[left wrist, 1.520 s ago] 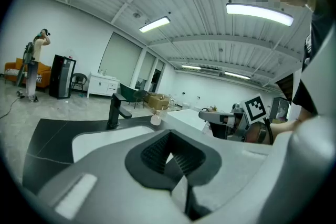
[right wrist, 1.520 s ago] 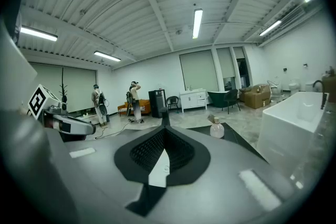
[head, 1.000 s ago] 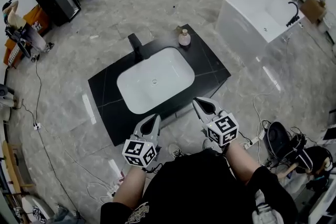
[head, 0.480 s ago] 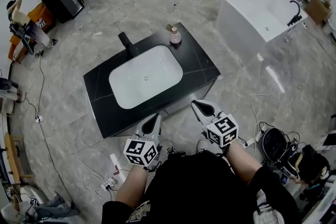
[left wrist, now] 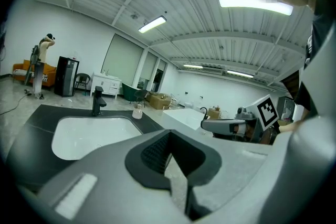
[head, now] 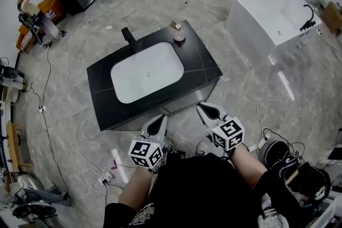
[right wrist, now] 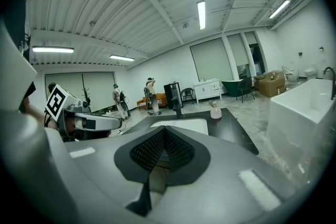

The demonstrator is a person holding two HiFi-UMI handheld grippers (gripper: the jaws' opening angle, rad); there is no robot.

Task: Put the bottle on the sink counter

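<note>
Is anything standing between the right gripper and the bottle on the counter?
Nothing visible does. From the right gripper, the way to the bottle crosses only bare black counter right of the basin; the faucet stands off to the left.

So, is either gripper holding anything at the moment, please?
Nothing is held: the left gripper and right gripper are both shut and empty; the bottle stands on the counter.
</note>
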